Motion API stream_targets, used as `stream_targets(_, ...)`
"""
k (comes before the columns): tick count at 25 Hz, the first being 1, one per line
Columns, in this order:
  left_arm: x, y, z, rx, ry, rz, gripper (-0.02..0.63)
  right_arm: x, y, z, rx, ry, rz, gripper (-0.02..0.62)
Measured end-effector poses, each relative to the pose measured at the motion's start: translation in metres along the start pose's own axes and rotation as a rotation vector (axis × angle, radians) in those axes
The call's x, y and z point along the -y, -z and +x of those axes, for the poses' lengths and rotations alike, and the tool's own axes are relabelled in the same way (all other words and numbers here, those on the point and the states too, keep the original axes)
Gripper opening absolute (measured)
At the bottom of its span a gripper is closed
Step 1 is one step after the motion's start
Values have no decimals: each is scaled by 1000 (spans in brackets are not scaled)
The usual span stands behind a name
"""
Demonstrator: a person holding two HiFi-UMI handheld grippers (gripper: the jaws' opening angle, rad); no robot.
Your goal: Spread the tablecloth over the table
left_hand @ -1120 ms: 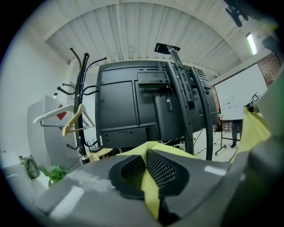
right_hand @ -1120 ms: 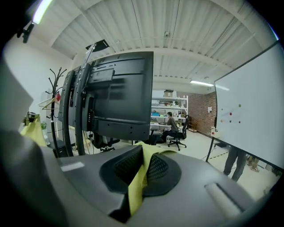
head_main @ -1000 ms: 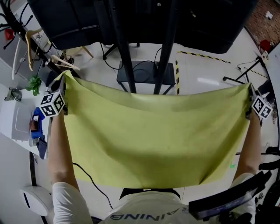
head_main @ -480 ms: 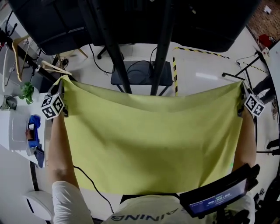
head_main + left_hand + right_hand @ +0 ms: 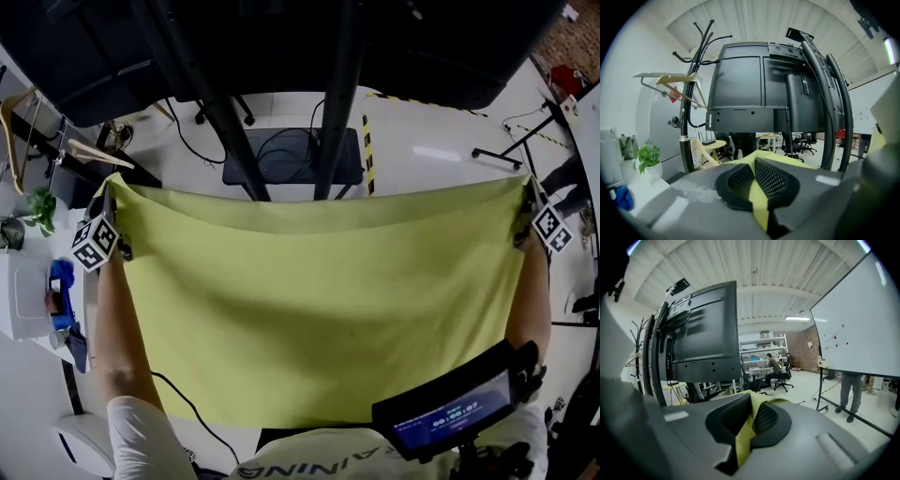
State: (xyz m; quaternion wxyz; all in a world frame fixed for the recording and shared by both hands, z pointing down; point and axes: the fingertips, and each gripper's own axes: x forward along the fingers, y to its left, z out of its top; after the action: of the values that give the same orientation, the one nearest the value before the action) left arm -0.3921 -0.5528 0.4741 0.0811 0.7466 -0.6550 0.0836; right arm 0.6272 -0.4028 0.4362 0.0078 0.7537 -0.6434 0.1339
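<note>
Left hand-held gripper (image 5: 753, 172): jaws closed, with a fold of the yellow-green tablecloth (image 5: 319, 300) pinched between the mesh-faced pads (image 5: 774, 178). I confirm the fabric runs up through the closed jaws and out past their tips. Right hand-held gripper (image 5: 750, 416): same condition, jaws clamped on the opposite top corner of the tablecloth, a strip of fabric showing between its pads. From the head view I note that the tablecloth hangs in the air between the two hand-held grippers. Its upper edge is drawn nearly straight from one to the other with a slight sag, and the rest falls down and back toward the person's torso. It rests on no surface I can see, and whatever lies under it is hidden. Both forearms reach forward along the cloth's side edges. Beyond the hand-held grippers stands a large dark machine housing (image 5: 754, 89) on black posts, with a black base plate (image 5: 291, 155) on the floor just past the cloth's upper edge. Outboard of the left hand-held gripper are a coat stand (image 5: 696, 65), a potted plant (image 5: 648, 157) and a white bench (image 5: 19, 300) carrying a blue object (image 5: 59, 279). Outboard of the right hand-held gripper stands a whiteboard (image 5: 862, 319). A small lit screen (image 5: 450, 412) sits near the person's chest, below the right hand-held gripper.
</note>
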Motion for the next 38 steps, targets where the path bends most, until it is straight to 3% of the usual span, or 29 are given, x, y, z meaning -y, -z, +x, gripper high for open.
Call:
stream_targets(3, 8, 22, 3, -26, 0, -2, 6, -10, 29, 10, -38, -30, -25, 8)
stream_targets(10, 38, 66, 14, -72, 29, 14, 6, -61, 116, 39, -209, -103, -259, 8)
stream_targets(13, 44, 82, 20, -109, 51, 26, 6, -65, 141, 41, -258, -114, -260, 8)
stream_targets(18, 35, 116, 19, -183, 45, -8, 15, -36, 164, 36, -300, -49, -185, 8)
stream_targets(20, 34, 129, 16, -212, 63, -37, 135, -31, 170, 33, -308, -50, -162, 8)
stream_targets(22, 35, 139, 12, -233, 78, -39, 205, -35, 171, 31, -303, -78, -156, 14)
stream_targets(26, 42, 148, 0, -221, 88, -53, 233, -44, 173, 28, -299, -102, -185, 281)
stream_targets(30, 64, 143, -16, -195, 133, -7, 232, -59, 168, 18, -282, -102, -217, 304)
stream_targets(33, 75, 135, -33, -190, 157, 44, 219, -88, 167, 8, -264, -163, -243, 304)
stream_targets(38, 92, 117, -43, -164, 196, 48, 201, -144, 165, -17, -224, -285, -238, 304)
